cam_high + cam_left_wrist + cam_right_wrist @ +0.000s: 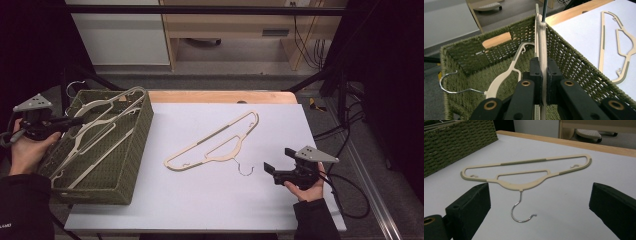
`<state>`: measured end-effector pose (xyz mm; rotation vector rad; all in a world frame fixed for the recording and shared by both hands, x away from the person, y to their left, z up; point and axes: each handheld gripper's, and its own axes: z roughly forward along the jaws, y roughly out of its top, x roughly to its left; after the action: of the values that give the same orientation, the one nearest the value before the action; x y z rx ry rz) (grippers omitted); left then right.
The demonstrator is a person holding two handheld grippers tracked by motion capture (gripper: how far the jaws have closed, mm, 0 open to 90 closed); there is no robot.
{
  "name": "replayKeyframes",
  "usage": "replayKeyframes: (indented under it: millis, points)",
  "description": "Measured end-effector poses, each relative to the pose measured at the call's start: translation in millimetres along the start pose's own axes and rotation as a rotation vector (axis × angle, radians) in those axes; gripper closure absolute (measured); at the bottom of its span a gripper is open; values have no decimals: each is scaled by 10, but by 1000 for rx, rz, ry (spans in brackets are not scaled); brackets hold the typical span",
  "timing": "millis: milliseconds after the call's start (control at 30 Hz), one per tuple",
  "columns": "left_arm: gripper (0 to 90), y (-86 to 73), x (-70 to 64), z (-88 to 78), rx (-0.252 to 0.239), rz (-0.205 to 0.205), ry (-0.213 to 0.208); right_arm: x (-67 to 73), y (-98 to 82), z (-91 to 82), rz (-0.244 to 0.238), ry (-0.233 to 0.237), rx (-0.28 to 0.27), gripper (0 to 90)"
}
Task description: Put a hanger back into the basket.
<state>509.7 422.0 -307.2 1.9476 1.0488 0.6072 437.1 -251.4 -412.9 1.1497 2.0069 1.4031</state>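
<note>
Person at the table, a gripper in each hand. Left gripper [70,121] sits over the green woven basket [134,150] at the table's left side, jaws clamped on the edge of a cream hanger [542,47]; in the left gripper view the hanger's thin edge runs straight up between the two black pads [535,72], pinched tight. Left hand [26,150] wraps the gripper body outside the basket's left wall. Several more cream hangers [95,131] lie piled in the basket, tilted against each other; exact count cannot be told. One of them [504,77] lies on the basket floor with its metal hook [447,83] poking out past the left wall. Right gripper [270,168] hovers over the white table top [200,200], jaws spread wide, nothing between them. Right hand [309,187] holds it from below-right. A single cream hanger with grey-green grip strips [215,142] lies flat on the white surface mid-table, well apart from the basket, its wire hook [520,212] pointing toward the right gripper. In the right gripper view the hook sits between the two open jaws, not touching either. Wooden strip of the table edge [220,96] visible at the far side.
</note>
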Motion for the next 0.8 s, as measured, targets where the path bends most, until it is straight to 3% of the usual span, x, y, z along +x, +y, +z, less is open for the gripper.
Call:
replayKeyframes:
  millis: [133,567,667,800]
  points:
    - [856,-69,18,16,0,-28,-2,2,0,-1,1,2,0,42]
    - [852,-315,11,333,112,-76,-5,2,2,-8,3,4,-1,41]
    - [847,-385,40,358,110,-107,-12,3,0,-4,2,3,0,41]
    - [840,-427,66,366,117,-136,8,5,1,-7,5,6,-2,41]
